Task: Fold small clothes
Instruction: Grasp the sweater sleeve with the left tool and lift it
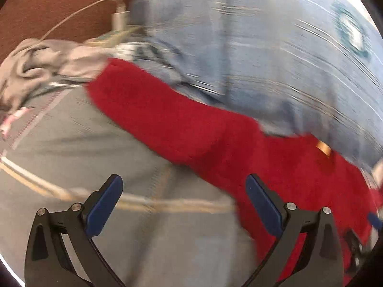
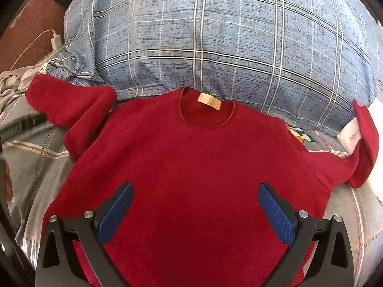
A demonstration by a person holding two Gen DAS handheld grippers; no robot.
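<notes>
Red sweater (image 2: 191,162) lies face up on the bed (image 2: 36,157), body spread flat, collar and neck label (image 2: 208,101) toward the plaid pillow (image 2: 203,43). One sleeve (image 2: 71,102) angles out toward the charger (image 2: 55,41) and the grey crumpled cloth (image 2: 10,82); the other sleeve (image 2: 363,153) bends and rides up against the pillow edge.

Right tongs (image 2: 195,201) hang over the lower body of the sweater, spread wide, holding nothing. Left tongs (image 1: 184,196) also spread wide and empty, over grey bedding just beside the long sleeve (image 1: 179,119); that view is motion-blurred.

Judgement: folding not yet begun; sleeves come first.

Risks:
- A pinch could catch the bedsheet along with the sleeve, since the knit lies directly on loose fabric.
- The far sleeve, propped on the pillow, may fold crooked.
- The sleeve near the charger cable (image 2: 31,45) could drag it along.
</notes>
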